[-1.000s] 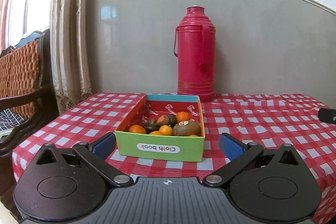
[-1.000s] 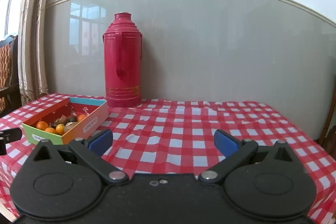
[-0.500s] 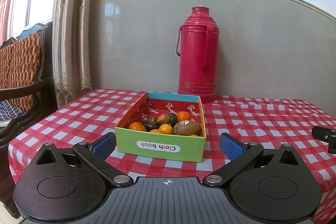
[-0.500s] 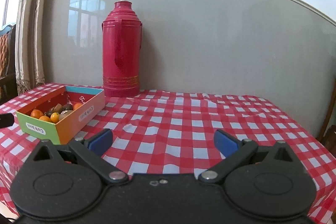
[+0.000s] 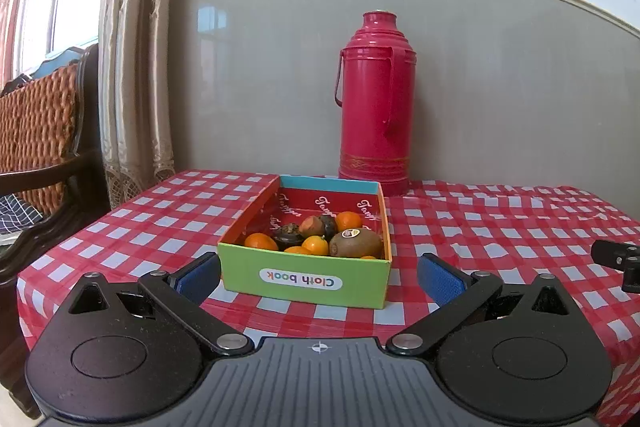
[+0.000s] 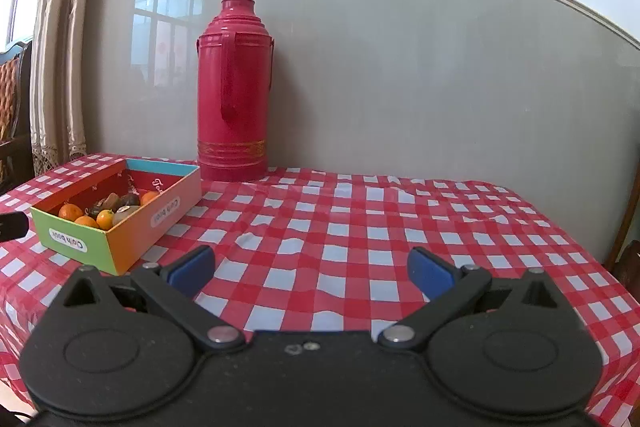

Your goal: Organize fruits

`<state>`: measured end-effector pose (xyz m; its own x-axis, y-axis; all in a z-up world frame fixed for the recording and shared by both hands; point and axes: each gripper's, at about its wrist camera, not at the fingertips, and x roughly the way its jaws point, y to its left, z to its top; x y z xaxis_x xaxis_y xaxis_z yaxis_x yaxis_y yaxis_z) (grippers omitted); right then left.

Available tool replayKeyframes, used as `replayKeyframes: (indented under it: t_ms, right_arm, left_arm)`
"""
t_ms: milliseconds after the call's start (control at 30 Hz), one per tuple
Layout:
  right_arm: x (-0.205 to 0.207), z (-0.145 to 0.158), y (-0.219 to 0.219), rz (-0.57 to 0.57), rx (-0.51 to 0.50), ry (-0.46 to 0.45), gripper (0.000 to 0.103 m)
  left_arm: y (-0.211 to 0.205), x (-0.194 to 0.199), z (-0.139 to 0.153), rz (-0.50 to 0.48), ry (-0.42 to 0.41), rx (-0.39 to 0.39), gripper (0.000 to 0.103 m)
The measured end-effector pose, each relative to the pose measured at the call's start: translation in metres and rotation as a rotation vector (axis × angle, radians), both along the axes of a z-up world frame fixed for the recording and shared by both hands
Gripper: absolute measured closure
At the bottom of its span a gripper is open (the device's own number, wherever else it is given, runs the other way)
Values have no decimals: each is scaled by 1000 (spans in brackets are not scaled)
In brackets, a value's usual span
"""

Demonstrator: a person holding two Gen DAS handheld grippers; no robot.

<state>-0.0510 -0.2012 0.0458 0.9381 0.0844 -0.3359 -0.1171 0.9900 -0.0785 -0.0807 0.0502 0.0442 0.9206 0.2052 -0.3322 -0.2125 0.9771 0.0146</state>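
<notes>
A colourful cardboard box (image 5: 304, 281) marked "Cloth book" sits on the red-checked tablecloth (image 5: 500, 227). It holds several small oranges (image 5: 261, 241), a brown kiwi (image 5: 356, 243) and dark fruits (image 5: 289, 231). My left gripper (image 5: 319, 277) is open and empty, its blue pads either side of the box's near end, just in front of it. The box also shows at the left in the right wrist view (image 6: 116, 215). My right gripper (image 6: 311, 271) is open and empty over bare cloth to the right of the box.
A tall red thermos (image 5: 374, 107) stands against the wall behind the box, also in the right wrist view (image 6: 234, 95). A wicker chair (image 5: 36, 131) and curtain (image 5: 132, 67) stand left of the table. The table's right edge (image 6: 580, 247) is near.
Both views have dropped lower and come slightly nearer the table. The box and thermos have shifted a little right in both views. Both grippers stay open.
</notes>
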Motion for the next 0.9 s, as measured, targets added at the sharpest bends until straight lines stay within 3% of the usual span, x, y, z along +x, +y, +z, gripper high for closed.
replayKeyframes:
  t_ms: [900]
  right_arm:
    - [2,0,0,5,2,6,6]
  left_arm:
    - [-1,-3,0,0,-12,3,0]
